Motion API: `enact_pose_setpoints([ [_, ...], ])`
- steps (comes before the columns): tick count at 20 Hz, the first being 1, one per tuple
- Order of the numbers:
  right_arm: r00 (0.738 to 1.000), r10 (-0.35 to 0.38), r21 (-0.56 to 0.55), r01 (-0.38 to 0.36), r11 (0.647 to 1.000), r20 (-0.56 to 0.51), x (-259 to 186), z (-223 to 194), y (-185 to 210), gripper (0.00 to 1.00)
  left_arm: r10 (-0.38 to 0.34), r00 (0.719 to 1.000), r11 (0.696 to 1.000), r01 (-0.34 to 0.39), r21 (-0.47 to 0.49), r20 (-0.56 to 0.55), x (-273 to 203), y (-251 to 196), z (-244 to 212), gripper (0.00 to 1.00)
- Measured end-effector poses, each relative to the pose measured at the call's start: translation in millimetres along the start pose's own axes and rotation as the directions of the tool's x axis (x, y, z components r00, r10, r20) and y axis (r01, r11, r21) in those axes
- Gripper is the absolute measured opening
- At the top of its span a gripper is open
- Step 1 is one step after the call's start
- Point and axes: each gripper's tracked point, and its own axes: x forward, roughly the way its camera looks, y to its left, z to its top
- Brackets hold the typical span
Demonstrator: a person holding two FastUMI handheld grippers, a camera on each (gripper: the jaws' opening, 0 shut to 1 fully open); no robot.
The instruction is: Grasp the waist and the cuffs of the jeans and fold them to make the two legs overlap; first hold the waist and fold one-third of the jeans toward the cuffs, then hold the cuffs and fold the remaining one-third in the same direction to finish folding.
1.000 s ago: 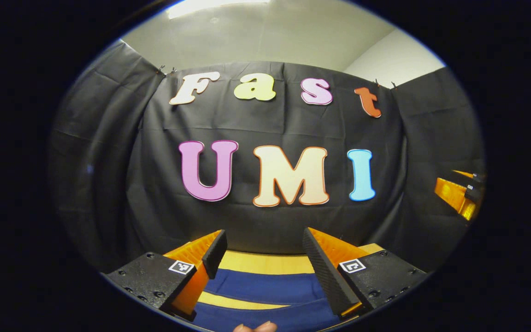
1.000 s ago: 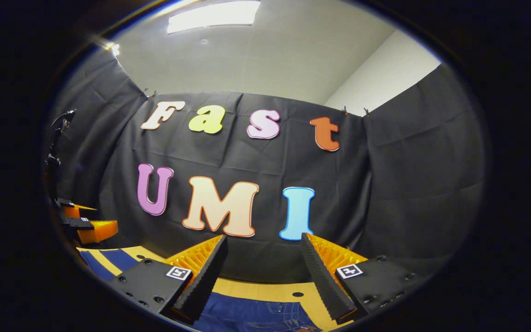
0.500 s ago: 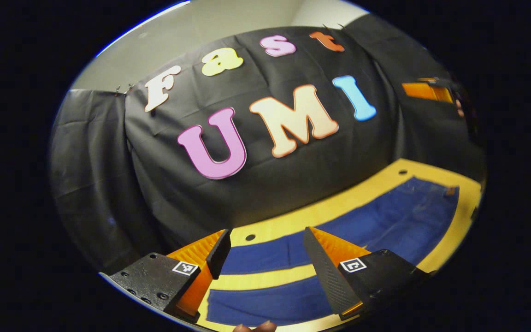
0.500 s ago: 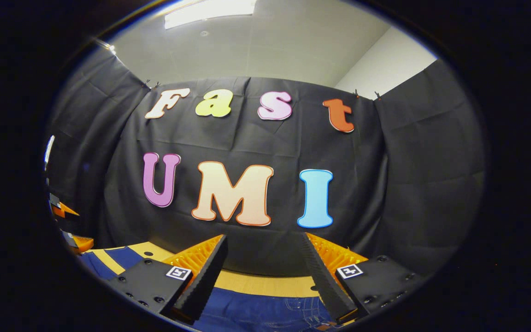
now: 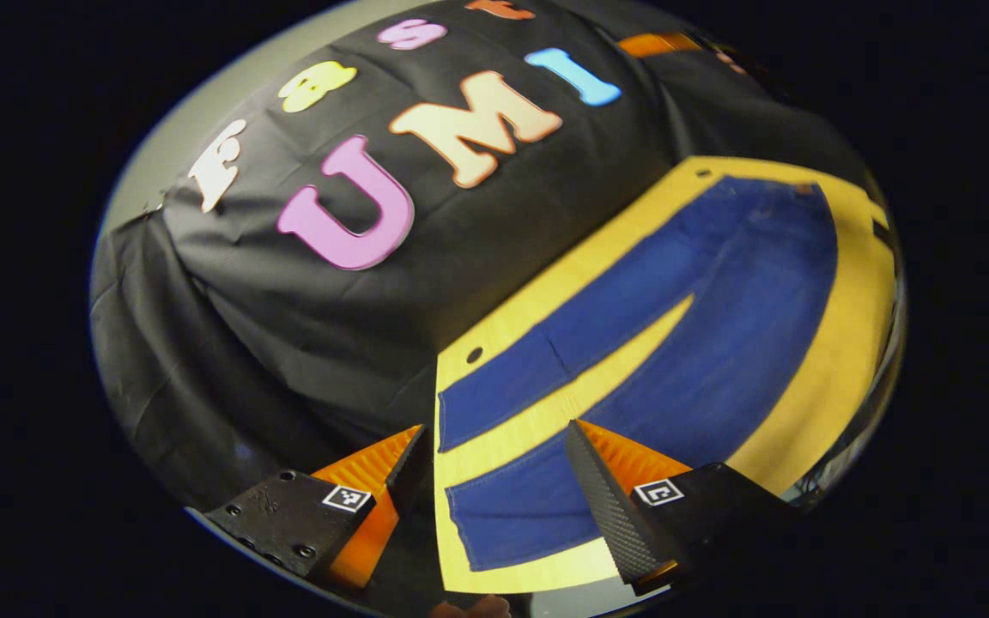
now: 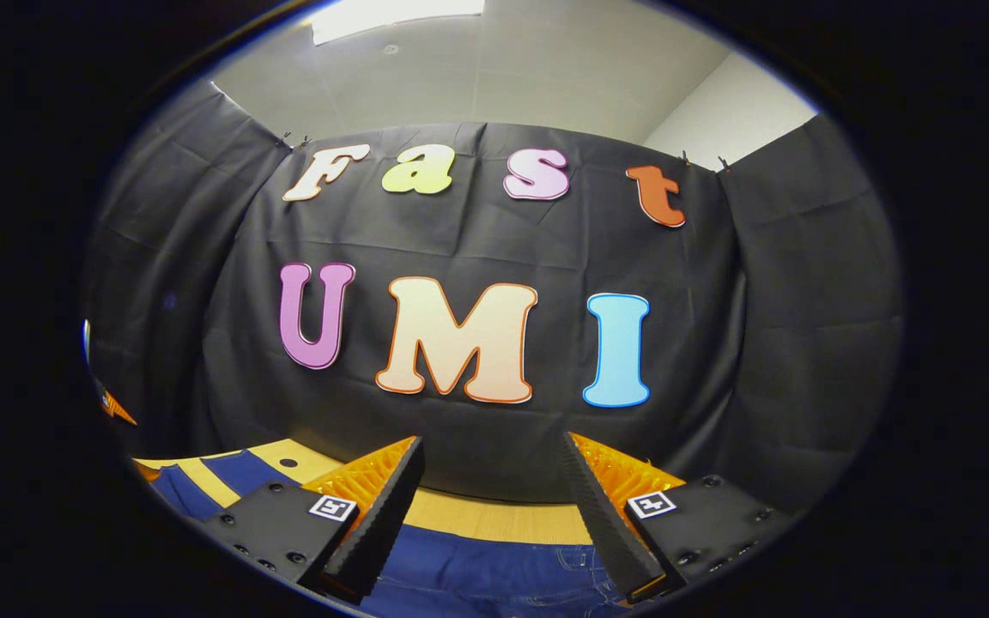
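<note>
Left gripper point(image 5: 494, 455) is rolled over hard to one side and pitched downward, fingers spread wide with nothing between them. Right gripper point(image 6: 490, 468) sits level, pointing straight ahead, fingers also wide apart and holding nothing. In the left gripper view, the right gripper peeks in at the top edge.

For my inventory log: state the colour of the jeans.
Dark blue denim jeans, best seen in the left gripper view.
</note>
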Motion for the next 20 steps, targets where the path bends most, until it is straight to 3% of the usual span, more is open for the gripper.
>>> enact_pose_setpoints([
  [3,1.000,-0.017,0.009,0.017,1.000,-0.019,1.6,-7.1,-2.2,0.98,-0.061,0.995,0.996,0.066,0.053,-0.078,6.1,-24.7,-38.9,0.95],
  [4,0.999,-0.022,0.010,0.022,1.000,-0.029,2.0,-11.4,-3.6,0.98,-0.073,0.992,0.994,0.080,0.069,-0.100,8.4,-28.6,-48.9,1.00],
  [5,0.999,-0.027,0.006,0.027,1.000,-0.039,2.3,-13.9,-4.8,0.98,-0.083,0.989,0.991,0.095,0.089,-0.125,10.3,-31.4,-59.9,0.95],
  [10,0.997,-0.042,-0.023,0.040,0.999,-0.063,2.6,-26.2,-7.6,0.99,-0.120,0.962,0.963,0.173,0.206,-0.247,13.2,-44.1,-115.9,0.95],
  [14,0.996,-0.047,-0.044,0.044,0.998,-0.081,3.0,-34.3,-7.5,1.00,-0.155,0.920,0.913,0.272,0.303,-0.361,12.6,-57.7,-162.1,0.96],
  [17,0.994,-0.063,-0.052,0.058,0.997,-0.093,2.8,-37.8,-12.7,0.99,-0.139,0.899,0.863,0.315,0.394,-0.414,14.6,-58.2,-189.1,0.96],
  [19,0.992,-0.076,-0.057,0.071,0.996,-0.101,1.7,-40.8,-16.8,1.00,-0.128,0.899,0.835,0.325,0.443,-0.419,19.9,-57.1,-197.5,0.96],
  [20,0.991,-0.084,-0.059,0.078,0.995,-0.106,1.7,-43.3,-18.8,1.00,-0.128,0.905,0.822,0.326,0.466,-0.406,23.0,-56.6,-196.6,0.90],
])
